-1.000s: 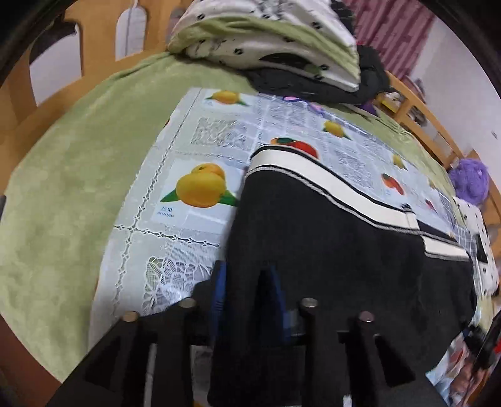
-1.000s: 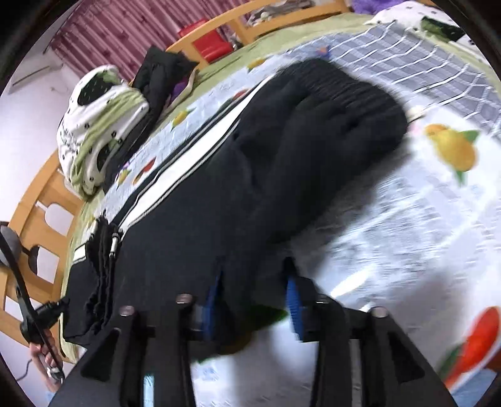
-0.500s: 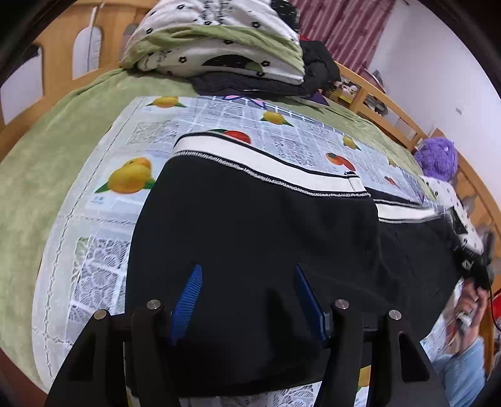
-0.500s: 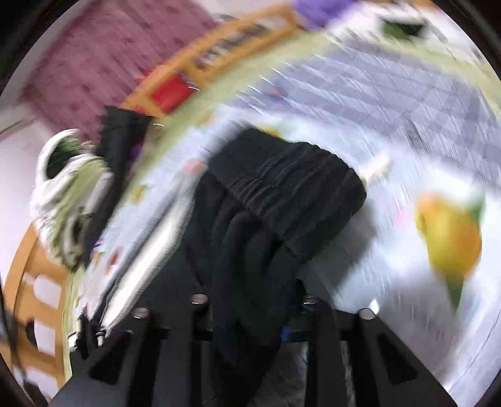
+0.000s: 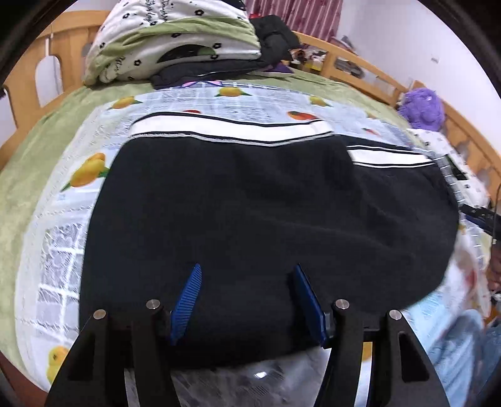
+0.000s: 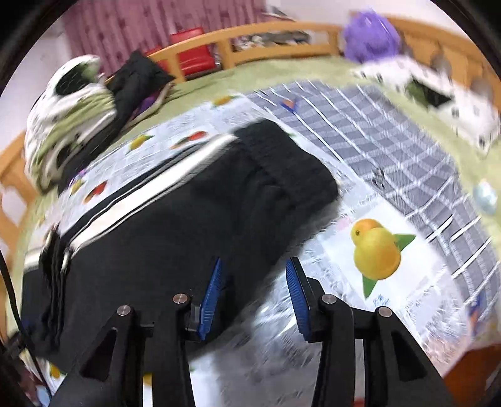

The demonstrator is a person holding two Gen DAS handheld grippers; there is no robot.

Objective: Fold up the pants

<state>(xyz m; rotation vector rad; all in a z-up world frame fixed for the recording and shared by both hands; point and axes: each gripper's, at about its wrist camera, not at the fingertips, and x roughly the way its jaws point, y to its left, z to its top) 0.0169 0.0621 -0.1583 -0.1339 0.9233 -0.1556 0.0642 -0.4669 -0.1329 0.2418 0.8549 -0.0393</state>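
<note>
The black pants [image 5: 238, 203] with a white side stripe [image 5: 228, 130] lie flat on a fruit-print cloth [image 5: 59, 219], one layer folded over another. They also show in the right wrist view [image 6: 175, 225], with the gathered waistband [image 6: 281, 162] at the far end. My left gripper [image 5: 247, 272] is open and empty, just above the near edge of the pants. My right gripper [image 6: 253, 266] is open and empty, over the pants' near right edge.
A pile of folded bedding [image 5: 175, 40] and dark clothes [image 5: 272, 28] sits at the far end of the green bed [image 5: 18, 175]. A grey checked cloth [image 6: 375, 137] lies to the right. A wooden rail [image 6: 250, 40] and a purple plush toy [image 5: 422, 106] border the bed.
Both grippers were shut on the pants and have opened, letting the fabric go. The right gripper carried its end over and laid it down; both have drawn back slightly.
</note>
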